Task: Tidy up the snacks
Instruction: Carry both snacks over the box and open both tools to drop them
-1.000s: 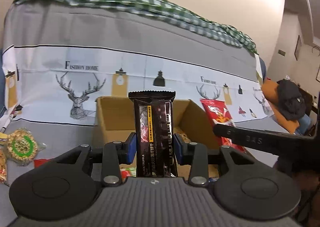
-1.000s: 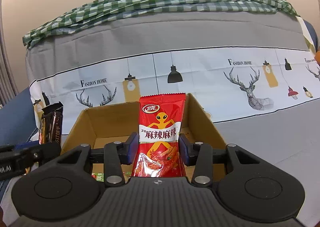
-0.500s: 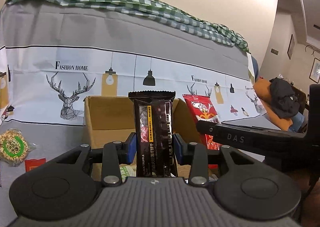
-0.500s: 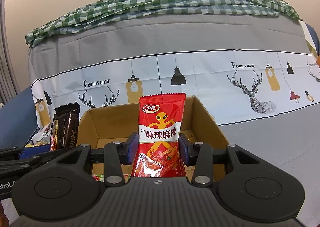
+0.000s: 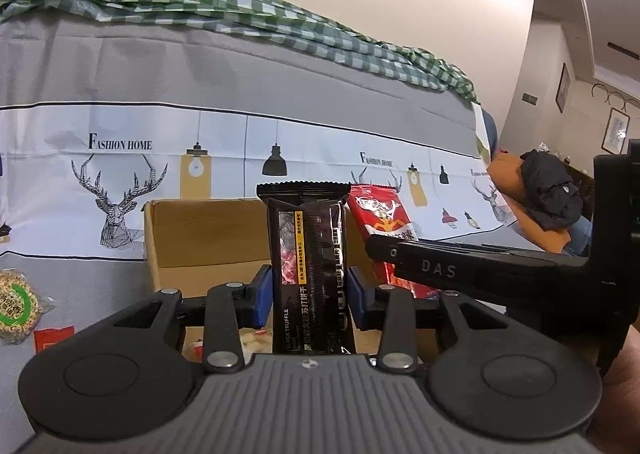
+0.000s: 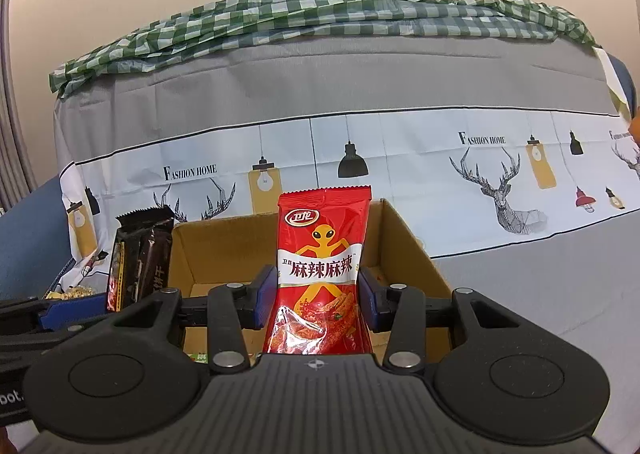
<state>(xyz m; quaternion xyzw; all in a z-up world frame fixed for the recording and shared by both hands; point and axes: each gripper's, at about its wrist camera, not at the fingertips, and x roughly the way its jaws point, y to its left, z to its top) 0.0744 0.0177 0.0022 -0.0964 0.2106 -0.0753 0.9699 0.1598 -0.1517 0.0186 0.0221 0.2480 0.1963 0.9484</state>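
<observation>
The open brown cardboard box (image 6: pixel 304 242) lay directly ahead of and below both claws. The left claw (image 5: pixel 308 296) pinched an upright black truffle-biscuit packet (image 5: pixel 306 266); the right claw (image 6: pixel 318 300) pinched an upright red spicy-strip sachet (image 6: pixel 322 254).

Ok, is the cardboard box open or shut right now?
Open. The cardboard box has no lid or flaps over its top; its inner walls and floor show behind the red snack packet.

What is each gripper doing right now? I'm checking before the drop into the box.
Left gripper: closed on the black truffle cracker pack.
Right gripper: closed on the red spicy snack bag.
</observation>
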